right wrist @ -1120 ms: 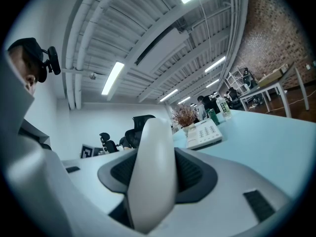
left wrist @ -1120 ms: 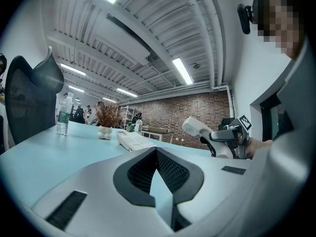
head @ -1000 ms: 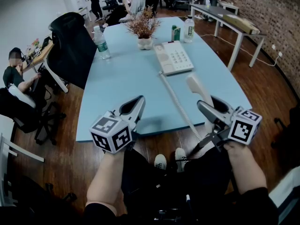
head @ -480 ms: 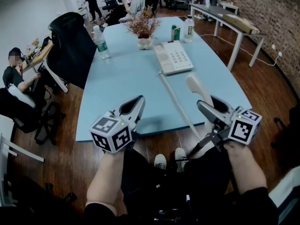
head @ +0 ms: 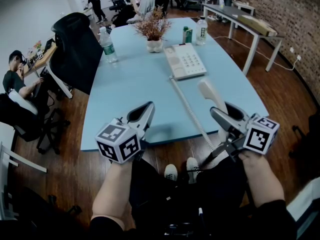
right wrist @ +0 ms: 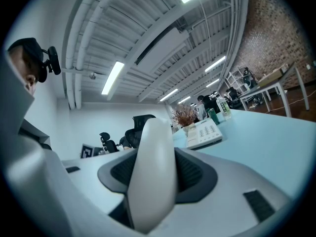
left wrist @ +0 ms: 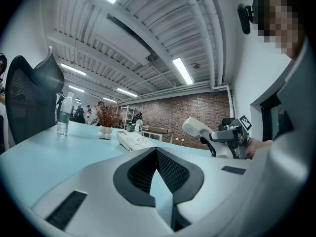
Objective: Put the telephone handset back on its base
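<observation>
The white telephone base (head: pixel 185 61) lies on the light blue table (head: pixel 125 94), its keypad facing up and its cradle side bare. A coiled cord (head: pixel 192 115) runs from it toward the table's near edge. My right gripper (head: pixel 223 115) is shut on the white handset (head: pixel 210 94), which it holds upright above the table's near right corner; in the right gripper view the handset (right wrist: pixel 153 172) fills the jaws, with the base (right wrist: pixel 203 132) far ahead. My left gripper (head: pixel 142 115) hovers at the near edge, shut with nothing in it (left wrist: pixel 157 152).
A dried plant in a white pot (head: pixel 154 31) stands behind the base, with a green can (head: pixel 187 35) and a bottle (head: pixel 202 30) to its right. A water bottle (head: pixel 107 46) stands at the far left. A black chair (head: pixel 80 44) is left of the table.
</observation>
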The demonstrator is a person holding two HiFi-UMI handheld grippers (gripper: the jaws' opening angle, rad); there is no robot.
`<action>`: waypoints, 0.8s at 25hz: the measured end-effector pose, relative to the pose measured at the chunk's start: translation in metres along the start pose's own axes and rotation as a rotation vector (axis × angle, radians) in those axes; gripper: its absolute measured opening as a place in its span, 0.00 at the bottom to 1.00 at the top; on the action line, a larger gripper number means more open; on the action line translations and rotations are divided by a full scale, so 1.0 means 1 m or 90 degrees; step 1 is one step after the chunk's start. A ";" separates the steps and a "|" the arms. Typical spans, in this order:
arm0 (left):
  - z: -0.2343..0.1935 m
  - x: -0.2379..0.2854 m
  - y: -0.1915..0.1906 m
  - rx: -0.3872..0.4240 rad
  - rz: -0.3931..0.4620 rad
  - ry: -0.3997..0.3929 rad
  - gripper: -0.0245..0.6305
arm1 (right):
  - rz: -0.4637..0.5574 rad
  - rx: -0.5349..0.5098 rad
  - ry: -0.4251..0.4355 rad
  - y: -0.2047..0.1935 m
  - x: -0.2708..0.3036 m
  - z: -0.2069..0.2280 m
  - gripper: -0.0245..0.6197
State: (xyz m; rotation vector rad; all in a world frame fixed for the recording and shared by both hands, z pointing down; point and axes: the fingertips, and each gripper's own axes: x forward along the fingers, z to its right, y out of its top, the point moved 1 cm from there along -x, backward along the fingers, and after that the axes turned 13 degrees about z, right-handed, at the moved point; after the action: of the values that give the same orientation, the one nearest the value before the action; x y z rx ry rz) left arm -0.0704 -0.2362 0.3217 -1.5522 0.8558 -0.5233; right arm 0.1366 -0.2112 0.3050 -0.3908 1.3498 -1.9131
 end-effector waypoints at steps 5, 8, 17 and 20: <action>0.000 0.000 -0.001 0.001 0.000 0.002 0.03 | -0.002 0.000 0.001 -0.001 0.000 0.001 0.40; -0.001 0.002 -0.002 0.000 0.000 0.006 0.03 | -0.004 0.017 0.000 -0.004 0.000 0.003 0.40; -0.005 -0.001 0.002 0.000 0.001 0.009 0.03 | -0.015 0.006 0.013 0.004 0.032 0.004 0.40; -0.005 -0.001 0.001 -0.005 -0.001 0.008 0.03 | -0.037 -0.034 0.028 0.013 0.066 0.005 0.40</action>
State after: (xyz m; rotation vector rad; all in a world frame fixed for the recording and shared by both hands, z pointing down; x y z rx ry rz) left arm -0.0751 -0.2385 0.3215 -1.5578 0.8679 -0.5320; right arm 0.1000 -0.2643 0.2846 -0.4208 1.4349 -1.9467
